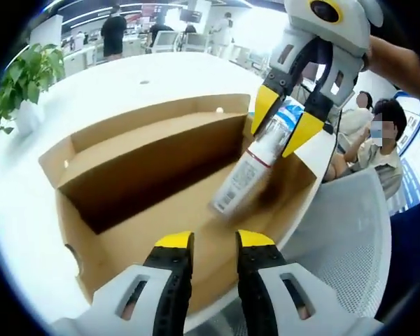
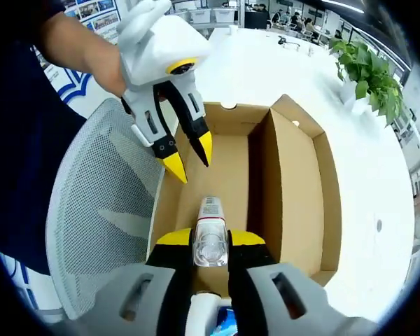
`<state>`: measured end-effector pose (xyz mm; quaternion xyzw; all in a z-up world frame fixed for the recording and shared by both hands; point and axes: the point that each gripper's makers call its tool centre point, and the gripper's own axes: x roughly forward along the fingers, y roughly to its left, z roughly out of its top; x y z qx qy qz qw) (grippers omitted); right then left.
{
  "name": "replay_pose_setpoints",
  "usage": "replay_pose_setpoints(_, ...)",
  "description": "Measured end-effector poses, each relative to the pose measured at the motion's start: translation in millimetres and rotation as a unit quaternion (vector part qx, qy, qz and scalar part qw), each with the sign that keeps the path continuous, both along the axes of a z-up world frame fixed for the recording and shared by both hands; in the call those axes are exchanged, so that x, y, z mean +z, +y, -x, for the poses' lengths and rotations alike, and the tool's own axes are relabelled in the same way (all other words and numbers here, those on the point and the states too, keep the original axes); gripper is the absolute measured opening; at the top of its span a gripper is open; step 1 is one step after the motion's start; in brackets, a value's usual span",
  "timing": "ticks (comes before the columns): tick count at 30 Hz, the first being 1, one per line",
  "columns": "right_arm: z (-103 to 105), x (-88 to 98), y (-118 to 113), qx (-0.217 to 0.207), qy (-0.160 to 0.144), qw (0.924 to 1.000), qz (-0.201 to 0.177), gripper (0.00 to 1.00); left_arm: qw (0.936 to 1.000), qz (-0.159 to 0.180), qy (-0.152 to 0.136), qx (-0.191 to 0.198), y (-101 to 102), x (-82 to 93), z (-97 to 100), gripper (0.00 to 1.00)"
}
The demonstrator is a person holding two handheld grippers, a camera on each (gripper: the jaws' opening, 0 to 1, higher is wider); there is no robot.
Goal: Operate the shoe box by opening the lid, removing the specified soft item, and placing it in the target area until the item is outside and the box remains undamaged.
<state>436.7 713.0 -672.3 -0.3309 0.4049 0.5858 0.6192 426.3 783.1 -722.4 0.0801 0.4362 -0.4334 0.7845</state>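
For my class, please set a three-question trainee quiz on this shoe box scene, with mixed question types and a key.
1. True or false: the right gripper is shut on the clear plastic bottle with a white label.
2. Multiple choice: the lid of the brown cardboard shoe box is A) taped shut, B) open, C) missing.
3. Fill in: the left gripper is ____ and holds nothing.

Key: 1 true; 2 B; 3 open. Beyond the box, a green potted plant stands on the white round table.

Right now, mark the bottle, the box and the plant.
bottle (image 1: 245,178), left gripper view, on its label, below the right tongs.
box (image 1: 136,164), left gripper view, on the inner side wall.
plant (image 2: 367,70), right gripper view, on the leaves.
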Motion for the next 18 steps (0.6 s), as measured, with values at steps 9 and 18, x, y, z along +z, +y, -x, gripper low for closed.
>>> replay_pose_setpoints(9,3.0,17.6,-21.3,0.011,-0.007,0.9992,0.038,0.14,0.9992,0.024,-0.019,-0.024,-19.9,7.0,6.1,0.22)
replay_pose_setpoints(18,9.4,30.3,-31.0,0.015,-0.007,0.9982,0.057,0.14,0.9899,0.055,-0.077,-0.106,-44.2,9.5,15.3,0.27)
